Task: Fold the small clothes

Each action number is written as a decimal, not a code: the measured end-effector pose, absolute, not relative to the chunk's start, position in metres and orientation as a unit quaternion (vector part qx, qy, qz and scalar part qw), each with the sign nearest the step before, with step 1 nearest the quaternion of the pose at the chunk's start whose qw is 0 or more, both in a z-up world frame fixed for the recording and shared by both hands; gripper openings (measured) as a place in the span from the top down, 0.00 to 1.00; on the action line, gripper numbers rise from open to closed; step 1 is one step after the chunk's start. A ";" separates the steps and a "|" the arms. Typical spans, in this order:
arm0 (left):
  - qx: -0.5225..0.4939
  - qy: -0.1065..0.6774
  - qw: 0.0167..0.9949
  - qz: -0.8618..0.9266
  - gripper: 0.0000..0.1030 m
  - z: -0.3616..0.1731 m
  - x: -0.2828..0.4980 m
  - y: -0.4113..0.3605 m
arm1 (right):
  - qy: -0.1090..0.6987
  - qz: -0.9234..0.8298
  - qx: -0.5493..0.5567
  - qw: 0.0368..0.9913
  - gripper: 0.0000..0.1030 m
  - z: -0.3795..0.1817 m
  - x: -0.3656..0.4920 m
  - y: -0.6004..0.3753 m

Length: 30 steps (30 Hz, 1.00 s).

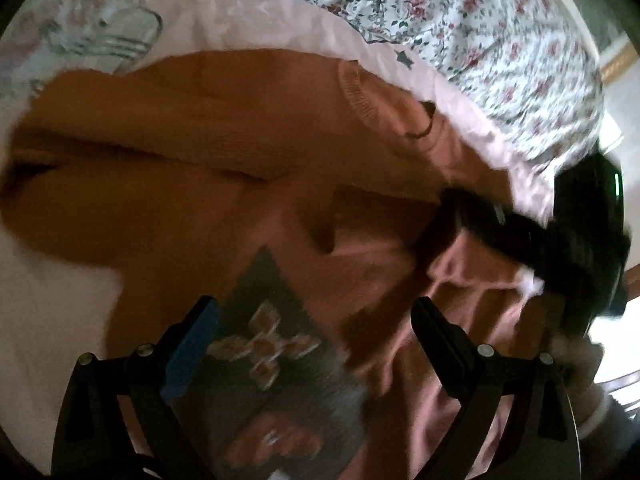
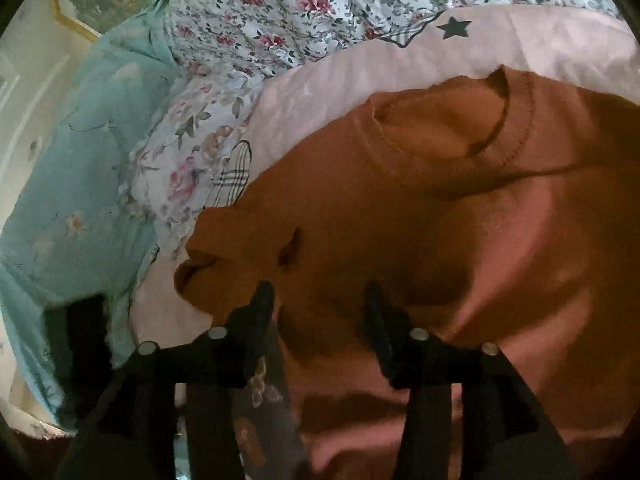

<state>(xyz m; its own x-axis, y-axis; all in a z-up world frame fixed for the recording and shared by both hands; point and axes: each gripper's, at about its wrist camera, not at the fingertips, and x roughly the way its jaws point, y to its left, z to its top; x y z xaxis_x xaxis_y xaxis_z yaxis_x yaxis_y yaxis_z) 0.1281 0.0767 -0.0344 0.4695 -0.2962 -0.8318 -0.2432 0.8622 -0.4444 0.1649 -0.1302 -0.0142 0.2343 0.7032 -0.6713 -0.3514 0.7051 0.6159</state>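
Observation:
A small rust-orange knit sweater (image 1: 180, 152) lies on a pale pink sheet (image 1: 248, 20); its ribbed collar (image 1: 360, 92) points to the upper right. A dark patterned patch (image 1: 264, 344) sits on the sweater between my left gripper's fingers. My left gripper (image 1: 316, 320) is open just above the sweater's lower part. My right gripper shows in the left wrist view (image 1: 520, 232) at the sweater's right edge. In the right wrist view the sweater (image 2: 400, 220) fills the frame, collar (image 2: 460, 132) up. My right gripper (image 2: 320, 296) is open over the cloth, holding nothing.
A white quilt with red flowers (image 2: 300, 0) is bunched behind the pink sheet. A light blue floral cloth (image 2: 80, 184) hangs at the left in the right wrist view. The pink sheet carries a dark star print (image 2: 454, 26).

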 end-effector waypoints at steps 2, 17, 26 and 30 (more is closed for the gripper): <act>-0.304 0.517 0.799 -0.045 0.05 -0.045 0.150 0.082 | 0.517 0.331 0.170 0.771 0.53 -0.013 0.158 -0.142; -0.545 0.527 0.641 -0.121 0.06 -0.079 0.201 0.098 | 0.492 0.248 0.198 0.810 0.53 0.002 0.127 -0.229; -0.546 0.559 0.622 -0.061 0.29 -0.107 0.236 0.072 | 0.492 0.250 0.191 0.812 0.52 0.002 0.131 -0.216; -0.457 0.522 0.717 -0.065 0.89 -0.075 0.240 0.068 | 0.485 0.248 0.184 0.818 0.52 0.005 0.127 -0.219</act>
<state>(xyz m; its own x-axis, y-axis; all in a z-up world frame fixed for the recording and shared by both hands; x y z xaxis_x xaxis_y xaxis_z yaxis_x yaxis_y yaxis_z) 0.2404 0.0679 -0.0746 0.4466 -0.5695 -0.6900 -0.3844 0.5742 -0.7228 0.1265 -0.2195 0.0051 0.4068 0.5844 -0.7021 -0.2266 0.8091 0.5422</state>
